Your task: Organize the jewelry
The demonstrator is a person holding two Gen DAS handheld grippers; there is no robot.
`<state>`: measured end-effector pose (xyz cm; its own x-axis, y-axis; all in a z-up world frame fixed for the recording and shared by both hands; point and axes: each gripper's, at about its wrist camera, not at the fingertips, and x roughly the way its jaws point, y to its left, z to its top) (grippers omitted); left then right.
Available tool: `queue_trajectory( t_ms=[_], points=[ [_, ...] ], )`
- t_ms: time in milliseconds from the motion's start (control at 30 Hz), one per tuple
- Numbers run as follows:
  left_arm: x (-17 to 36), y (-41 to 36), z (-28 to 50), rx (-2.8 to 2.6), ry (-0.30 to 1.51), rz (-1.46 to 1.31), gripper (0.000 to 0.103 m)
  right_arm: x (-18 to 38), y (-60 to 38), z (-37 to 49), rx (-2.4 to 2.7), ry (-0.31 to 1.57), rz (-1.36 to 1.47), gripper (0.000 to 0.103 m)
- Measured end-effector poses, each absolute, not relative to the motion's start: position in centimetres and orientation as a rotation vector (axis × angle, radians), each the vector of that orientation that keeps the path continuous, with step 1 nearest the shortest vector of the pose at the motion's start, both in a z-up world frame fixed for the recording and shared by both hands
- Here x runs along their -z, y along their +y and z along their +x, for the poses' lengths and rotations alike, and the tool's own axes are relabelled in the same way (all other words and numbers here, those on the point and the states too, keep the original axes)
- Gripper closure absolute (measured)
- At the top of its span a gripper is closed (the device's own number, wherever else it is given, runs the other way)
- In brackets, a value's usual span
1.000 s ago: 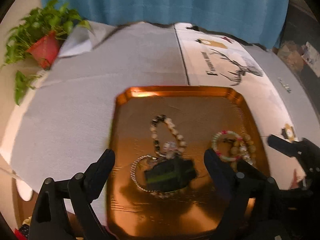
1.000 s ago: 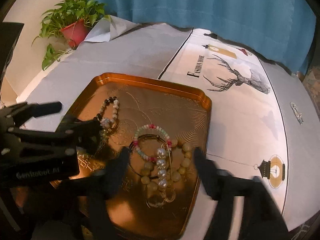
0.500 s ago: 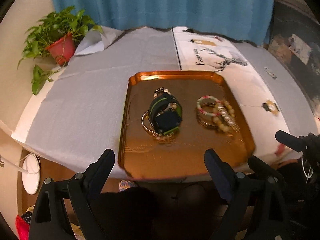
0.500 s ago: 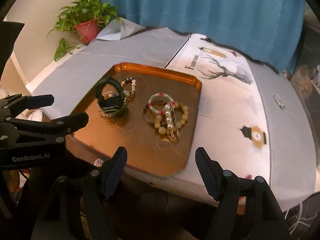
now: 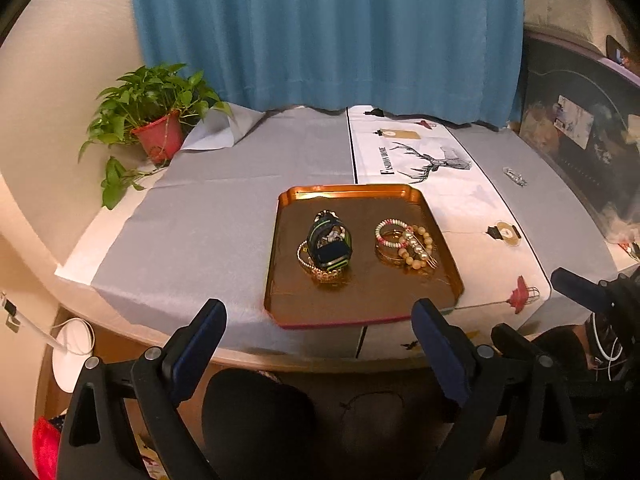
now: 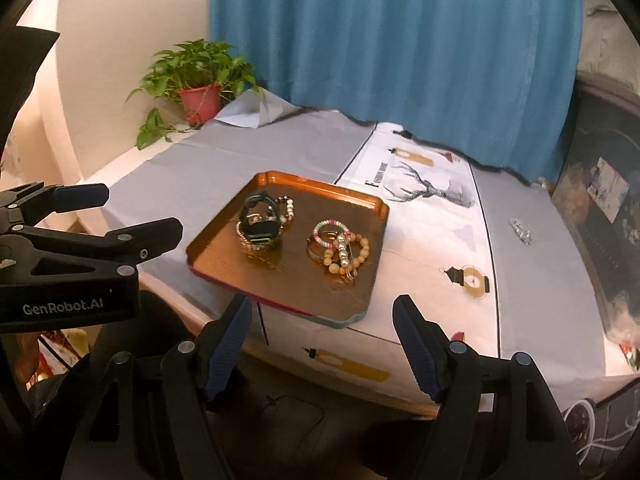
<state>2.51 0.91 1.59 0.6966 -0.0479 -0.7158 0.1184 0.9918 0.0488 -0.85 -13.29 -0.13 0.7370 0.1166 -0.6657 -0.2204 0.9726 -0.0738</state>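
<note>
Two piles sit on the copper tray (image 5: 362, 300): on the left a dark watch (image 5: 329, 246) lies over beaded bracelets, on the right a bracelet cluster (image 5: 404, 242). Left gripper (image 5: 320, 344) jaws spread, empty, held off the table edge. Right gripper (image 6: 322, 332) jaws opening, nothing between them. One small silver piece (image 6: 520, 231) lies off-tray on the cloth, far right; likely the last item left.

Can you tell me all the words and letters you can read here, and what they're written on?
"GenRobot.AI": white letters on the black body of the left gripper, read in the right wrist view.
"FASHION HOME": black letters beside the deer drawing on the white table runner; small, so this reading is not certain.
Nothing else can be read; the tray and the jewelry carry no words.
</note>
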Motion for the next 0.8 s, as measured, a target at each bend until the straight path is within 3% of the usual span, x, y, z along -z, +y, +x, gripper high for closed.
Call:
queue_trajectory(
  t_ms=[800],
  points=[
    [-3.4, 0.8, -0.8, 0.089, 0.735, 0.108, 0.01, -1.1, -14.0, -4.5, -0.186, 0.67, -0.138, 0.029]
  ],
)
